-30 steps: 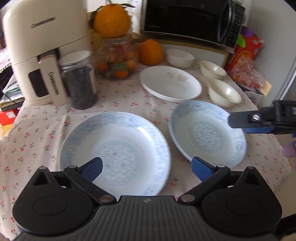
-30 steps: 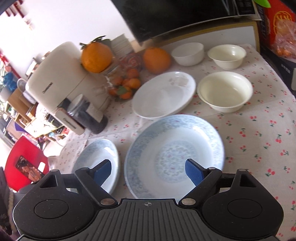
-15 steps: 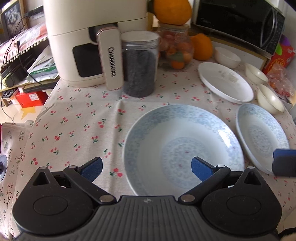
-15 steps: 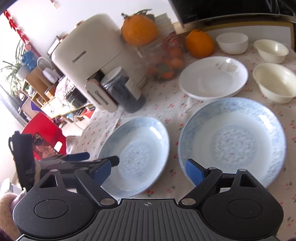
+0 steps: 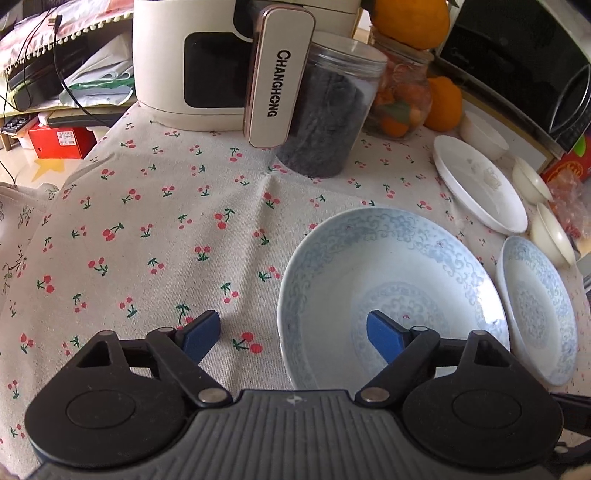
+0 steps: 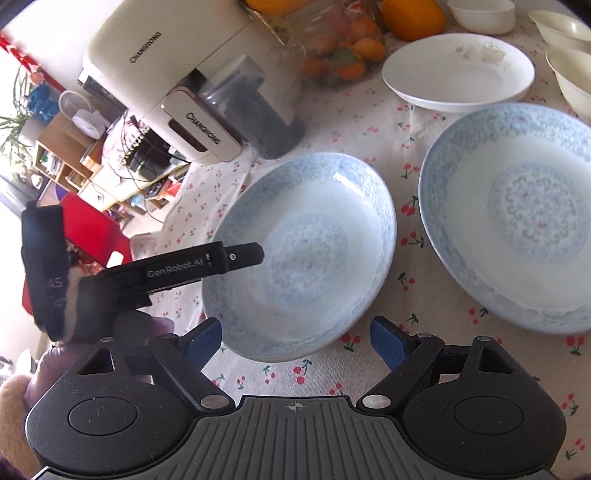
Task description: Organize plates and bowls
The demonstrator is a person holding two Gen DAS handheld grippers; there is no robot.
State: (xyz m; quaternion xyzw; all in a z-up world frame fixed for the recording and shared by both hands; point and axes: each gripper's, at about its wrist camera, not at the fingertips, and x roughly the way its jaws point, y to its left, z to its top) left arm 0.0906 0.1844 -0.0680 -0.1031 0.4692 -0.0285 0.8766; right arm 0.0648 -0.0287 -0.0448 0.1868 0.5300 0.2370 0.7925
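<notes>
Left gripper [image 5: 293,332] open, jaws straddling near rim of a blue plate [image 5: 391,295] on the counter [image 5: 147,221]. Right gripper [image 6: 295,341] open, empty, beside the second blue plate [image 6: 517,229]. Risk: thin glazed rim slips from the pads, plate tips.

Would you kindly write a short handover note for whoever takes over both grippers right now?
Left gripper: jaws open, straddling the near-left rim of the left blue plate, not closed on it.
Right gripper: jaws open, empty, hovering by the same plate's near edge.
Right blue plate lies beside it; white plate and three small bowls sit behind.
Done: nothing stacked.
Left: stack the plates, then nest the bowls.
</notes>
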